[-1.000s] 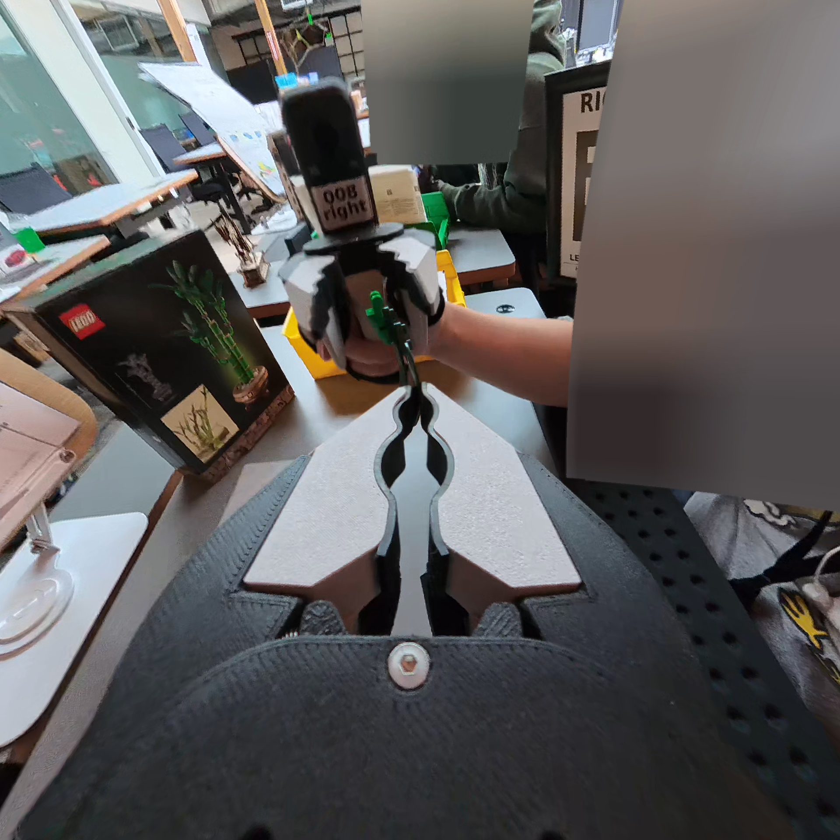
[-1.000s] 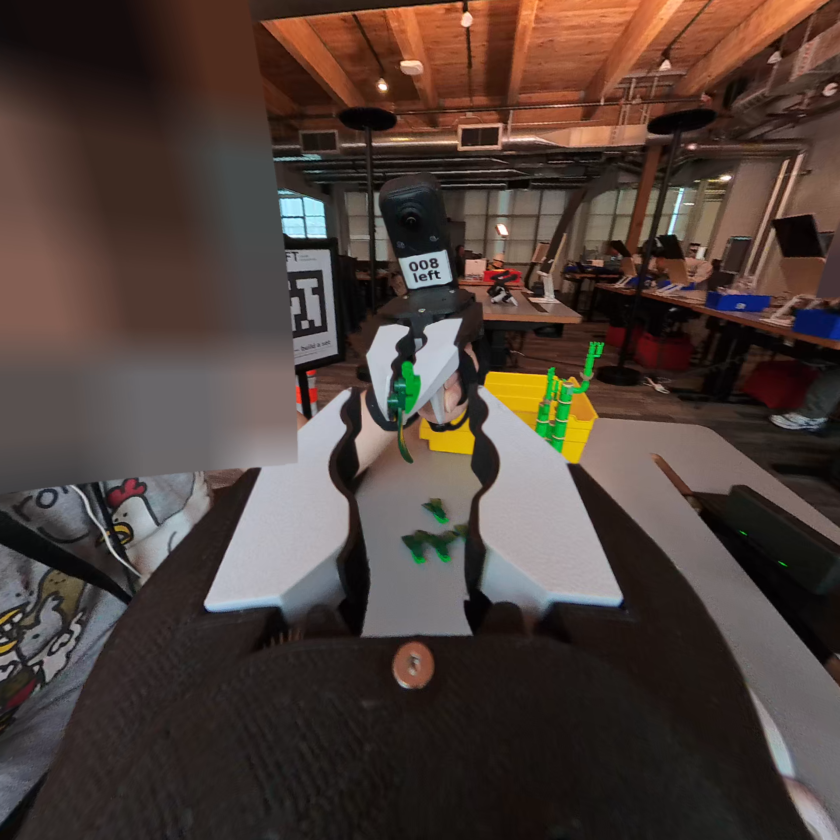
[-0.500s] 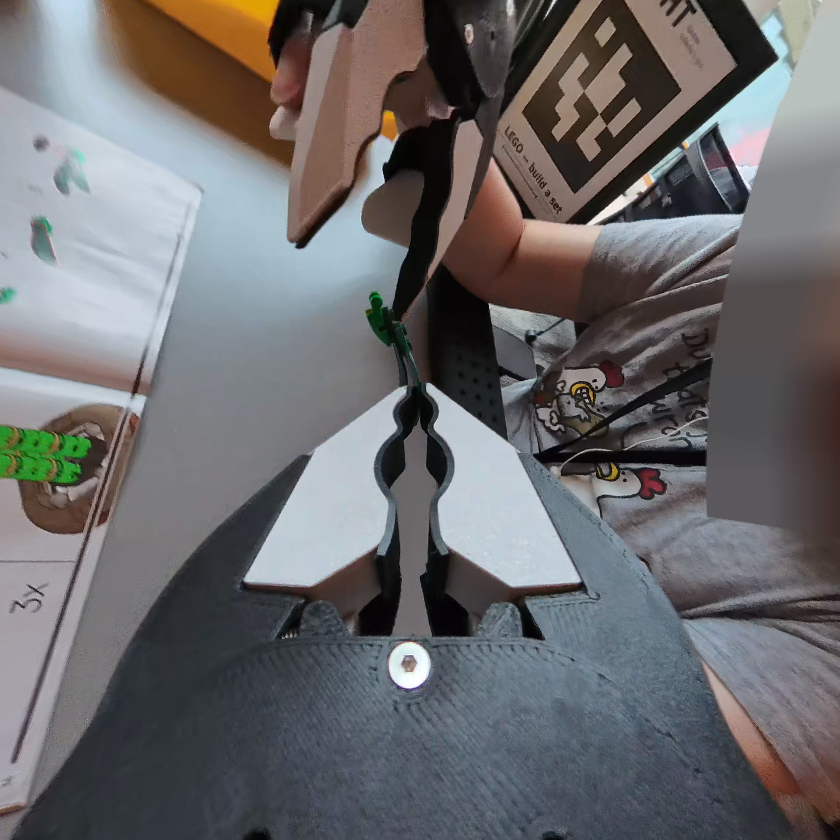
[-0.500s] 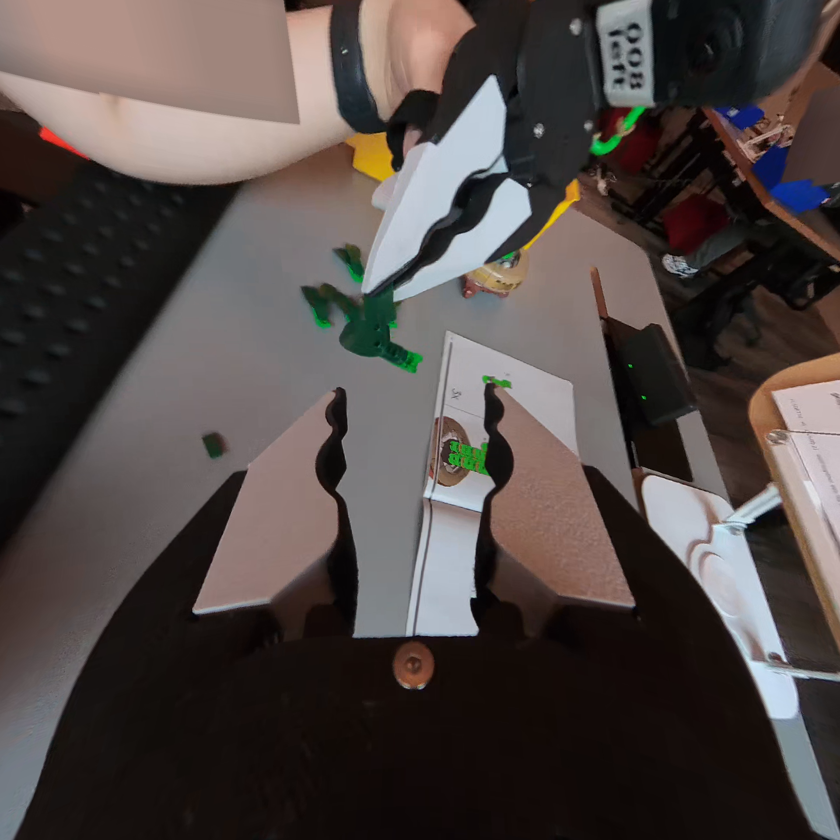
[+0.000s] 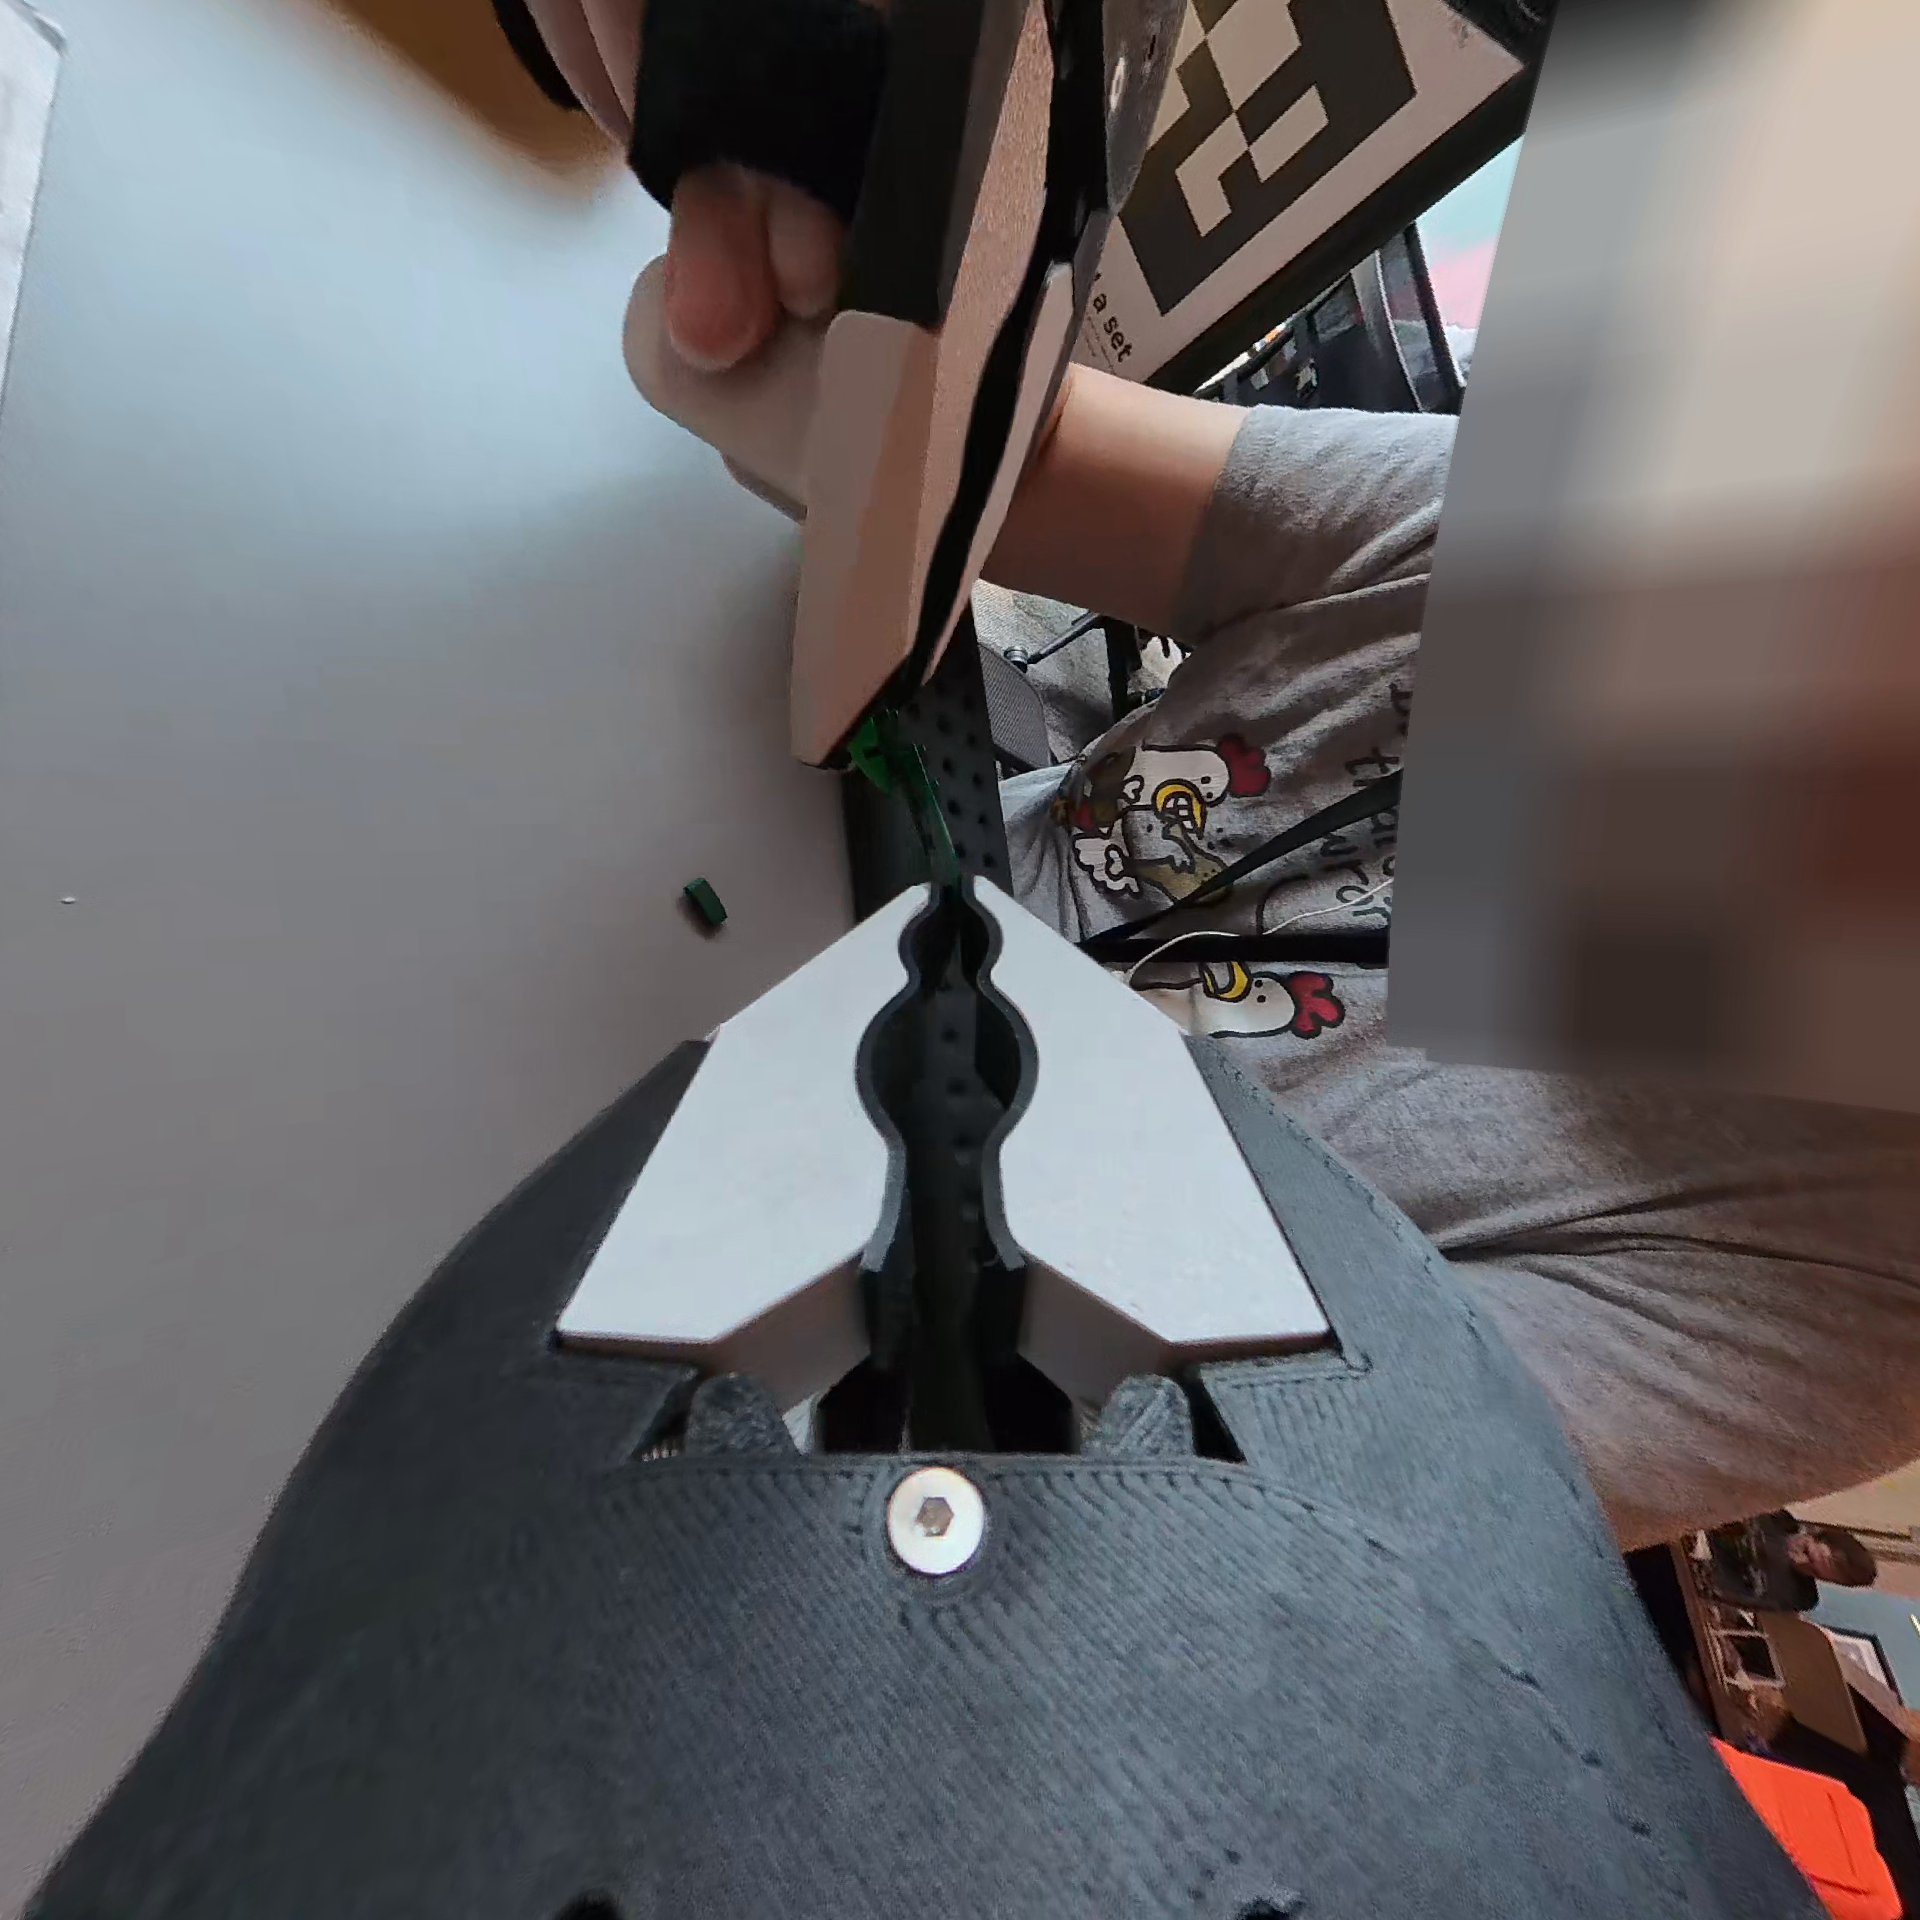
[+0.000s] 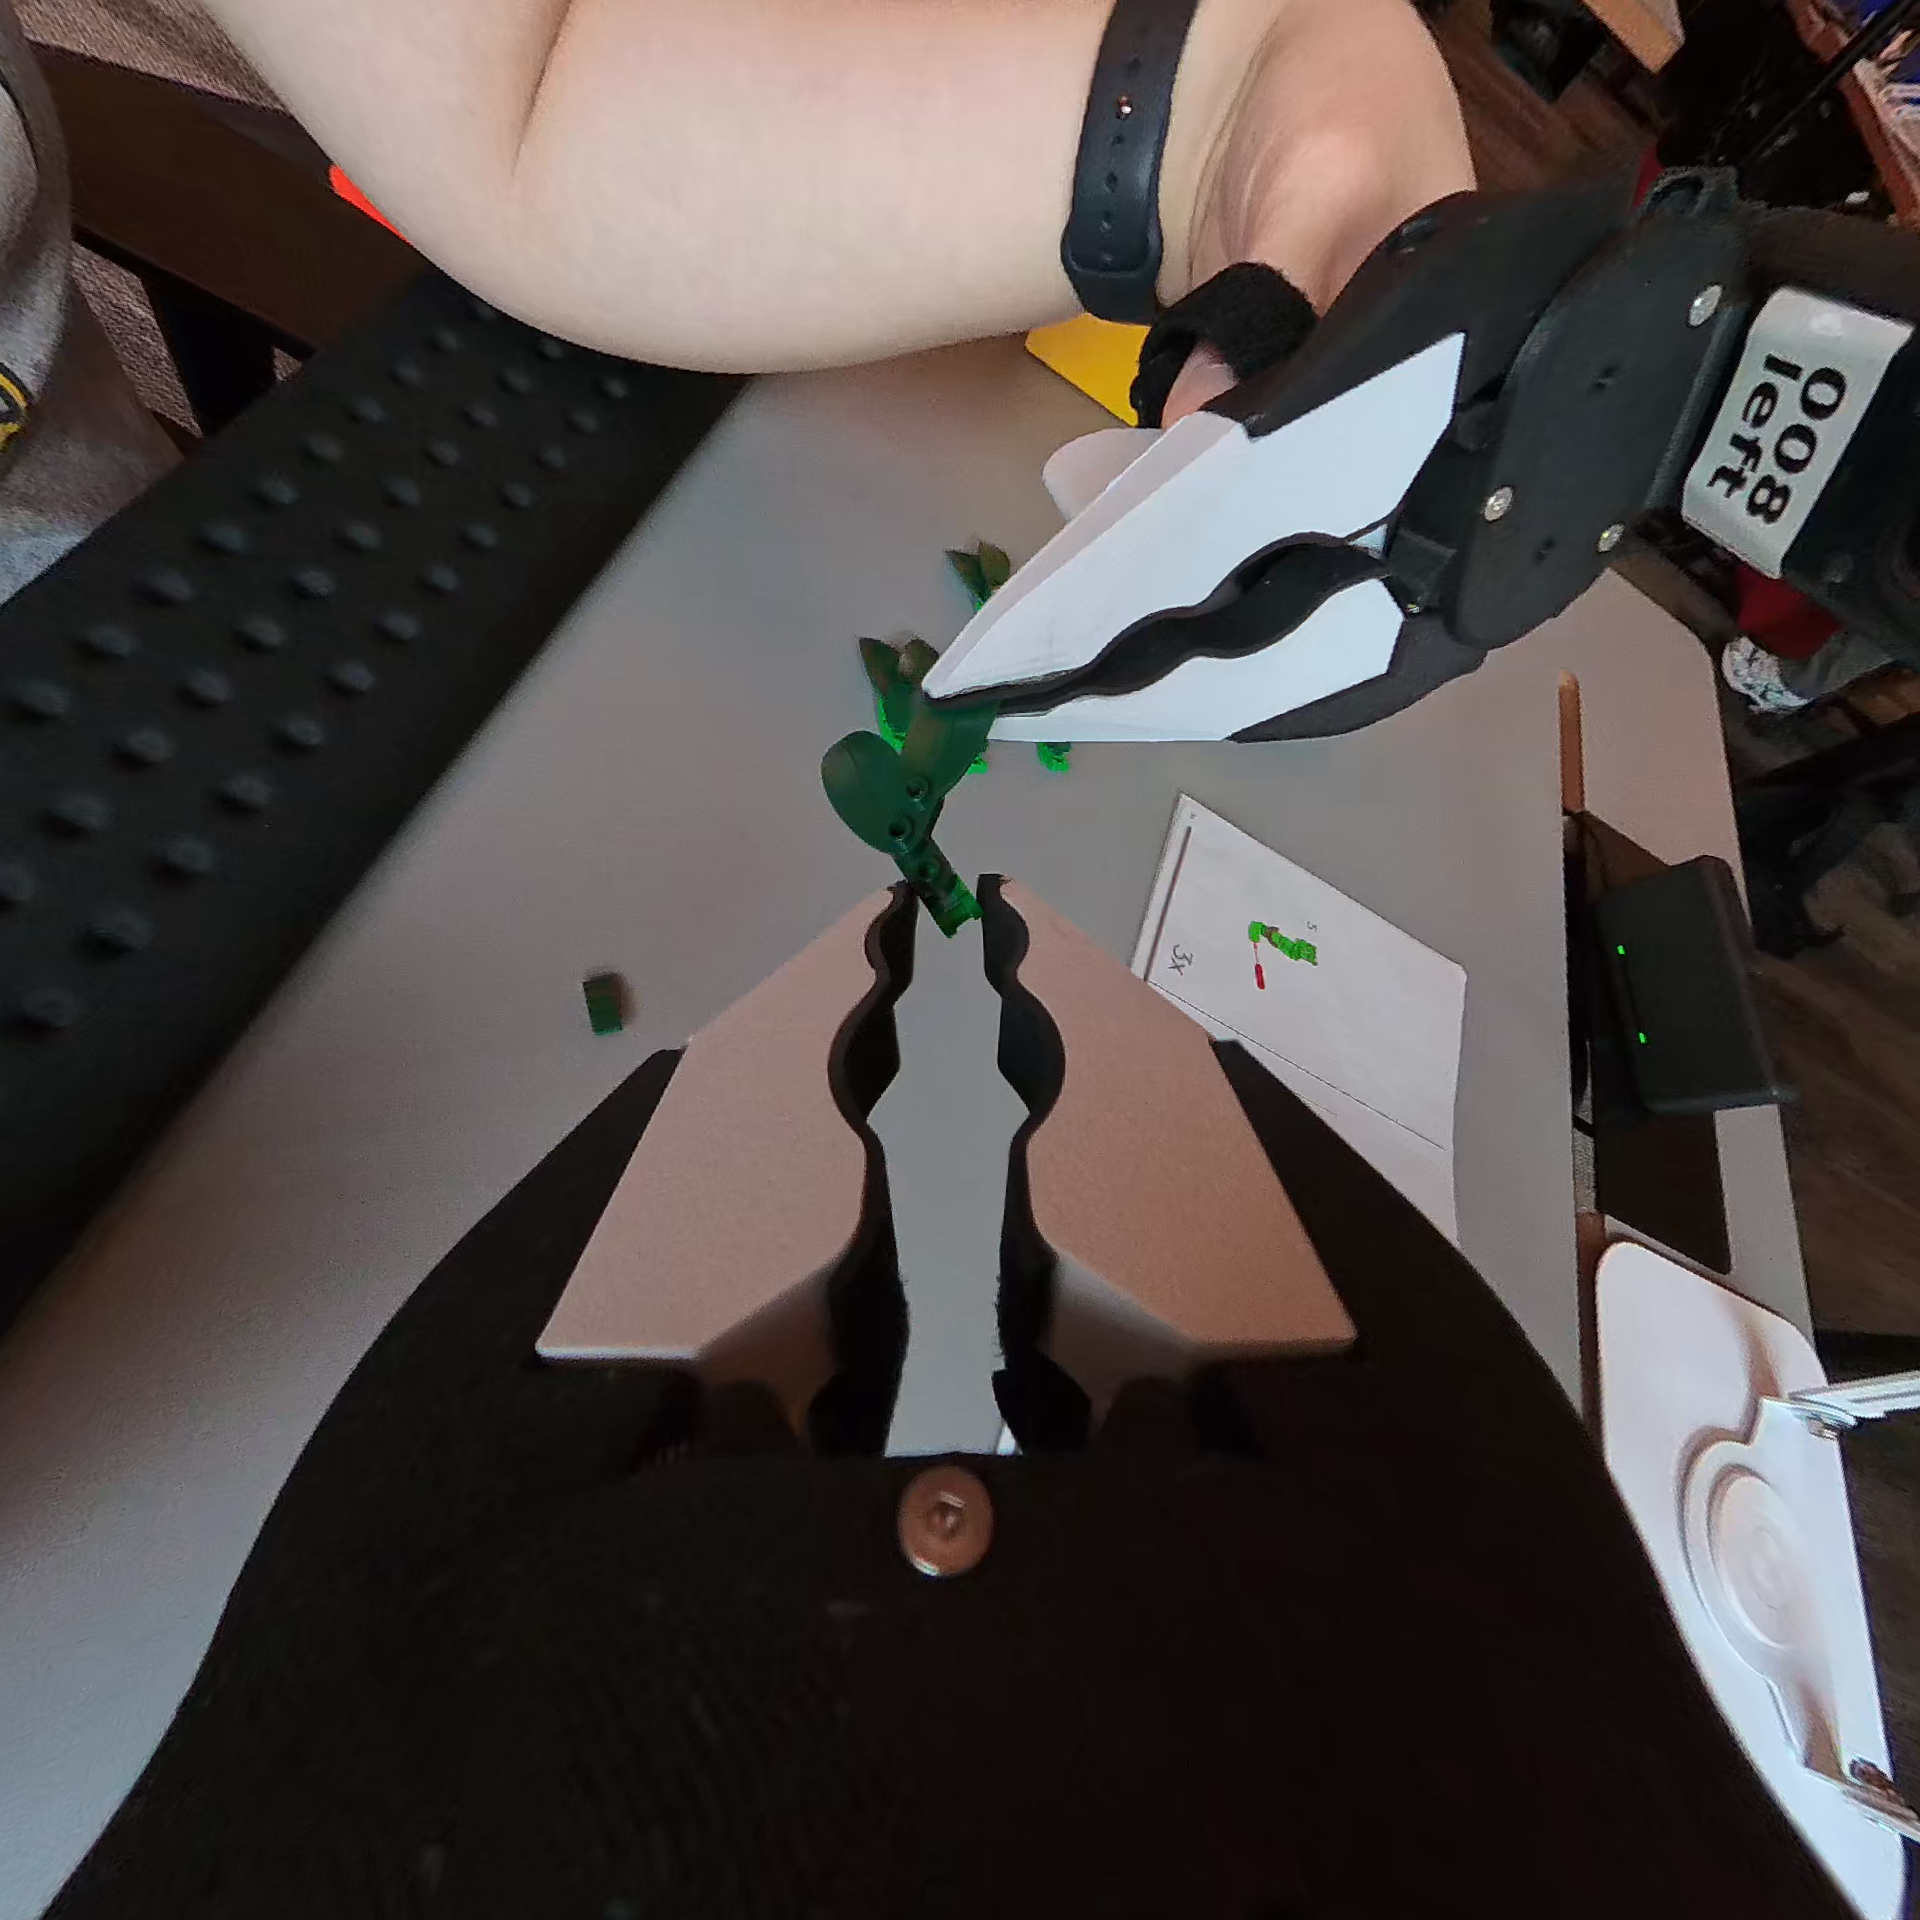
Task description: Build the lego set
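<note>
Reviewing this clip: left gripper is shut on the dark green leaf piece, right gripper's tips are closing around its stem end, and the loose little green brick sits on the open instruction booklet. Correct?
Not quite. The loose green brick lies on the bare grey table, well apart from the instruction booklet, as the right wrist view shows. The rest holds: the left gripper is shut on the leaf piece, and the right gripper has its tips on either side of the stem end.

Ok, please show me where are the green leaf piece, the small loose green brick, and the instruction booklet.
green leaf piece (image 6: 883, 784), right wrist view, on its rounded blade.
small loose green brick (image 6: 604, 1005), right wrist view, on its top face.
instruction booklet (image 6: 1351, 1029), right wrist view, on the bare white page.
</note>
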`<state>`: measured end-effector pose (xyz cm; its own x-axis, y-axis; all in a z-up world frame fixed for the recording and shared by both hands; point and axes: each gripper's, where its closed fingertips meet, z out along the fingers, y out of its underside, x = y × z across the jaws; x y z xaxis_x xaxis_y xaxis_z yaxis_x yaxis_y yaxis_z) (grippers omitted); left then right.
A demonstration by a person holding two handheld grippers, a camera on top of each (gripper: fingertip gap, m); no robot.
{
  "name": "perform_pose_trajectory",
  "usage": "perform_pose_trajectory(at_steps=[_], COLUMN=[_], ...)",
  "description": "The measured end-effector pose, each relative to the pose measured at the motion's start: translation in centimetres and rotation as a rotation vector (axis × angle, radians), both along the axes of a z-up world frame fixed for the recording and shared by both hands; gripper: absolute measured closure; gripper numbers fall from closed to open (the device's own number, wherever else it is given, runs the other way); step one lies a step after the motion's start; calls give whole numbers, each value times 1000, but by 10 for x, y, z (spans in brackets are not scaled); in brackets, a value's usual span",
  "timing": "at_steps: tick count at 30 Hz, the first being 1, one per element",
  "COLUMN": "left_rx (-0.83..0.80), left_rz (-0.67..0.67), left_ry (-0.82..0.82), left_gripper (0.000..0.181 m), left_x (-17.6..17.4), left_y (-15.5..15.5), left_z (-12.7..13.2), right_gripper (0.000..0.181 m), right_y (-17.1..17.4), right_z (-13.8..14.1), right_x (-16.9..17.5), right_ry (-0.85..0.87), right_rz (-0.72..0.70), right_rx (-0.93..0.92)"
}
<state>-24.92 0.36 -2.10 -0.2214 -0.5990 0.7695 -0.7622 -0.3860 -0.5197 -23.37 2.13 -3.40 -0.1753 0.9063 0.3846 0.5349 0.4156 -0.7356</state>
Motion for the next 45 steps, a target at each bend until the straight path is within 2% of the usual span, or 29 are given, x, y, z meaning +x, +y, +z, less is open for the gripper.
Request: perform_pose_trajectory(at_steps=[3, 5, 8, 11, 14, 19, 23, 25, 28, 31, 33, 38, 41, 43, 45], left_rx=[-12, 0, 27, 31, -12, 41, 122, 152, 194, 219, 217, 275, 297, 306, 328], left_rz=[33, 133, 258, 312, 306, 314, 346, 350, 400, 458, 484, 555, 571, 578, 586], left_ry=[-48, -113, -266, -312, -331, -364, -382, -397, -412, -445, -477, -502, -519, -535, -541], left_gripper=[179, 150, 128, 126, 143, 180, 181, 181, 181, 181, 181, 181, 181, 181, 181], left_x=[6, 17, 24, 28, 38, 52, 58, 58, 52, 44, 39, 28, 25, 24, 24], left_y=[7, 25, 51, 63, 63, 64, 67, 67, 76, 86, 91, 102, 103, 103, 102], left_z=[10, 21, 42, 45, 44, 42, 42, 45, 52, 61, 70, 79, 85, 90, 93], right_gripper=[174, 175, 175, 175, 175, 175, 174, 159, 152, 158, 163, 166, 168, 178, 179], right_y=[-1, 9, 29, 44, 55, 60, 64, 71, 79, 73, 70, 57, 56, 65, 60], right_z=[-2, -1, 9, 28, 44, 41, 44, 51, 64, 76, 70, 29, 19, 39, 80], right_x=[4, 9, 20, 28, 32, 41, 49, 57, 88, 118, 139, 171, 177, 173, 158], right_ry=[-32, -39, -5, 75, 148, 112, 124, 143, 160, 229, 207, 11, -71, -16, 160], right_rz=[-8, -57, -153, -241, -307, -338, -365, -404, -486, -521, -540, -597, -620, -634, -587], right_rx=[-17, 3, 49, 70, 74, 90, 101, 132, 167, 51, -27, -196, -183, -82, 4])
